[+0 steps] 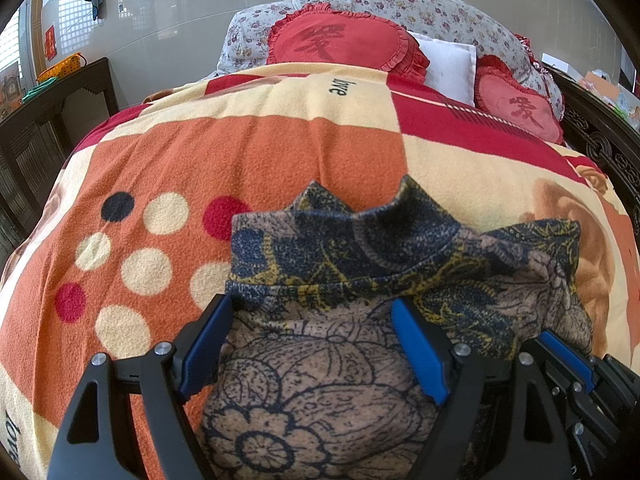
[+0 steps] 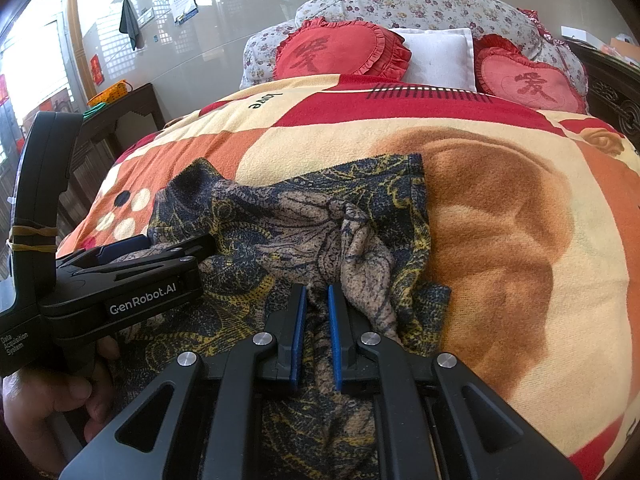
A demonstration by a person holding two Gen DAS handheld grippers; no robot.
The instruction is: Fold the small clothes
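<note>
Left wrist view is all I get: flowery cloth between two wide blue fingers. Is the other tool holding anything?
Observer: Yes. The right gripper has its jaws almost together, with a ridge of the patterned garment pinched between them.
Operator: Who carries my tool?
Observer: A bare hand grips the handle of the left gripper from below.
Operator: Is the cloth flat over there?
Observer: No, it bunches into a raised fold just beyond the right fingertips.

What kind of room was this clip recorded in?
Most likely a home bedroom: a bed under a patterned fleece blanket, red heart-shaped cushions against floral pillows, and a dark carved wooden bed frame.
</note>
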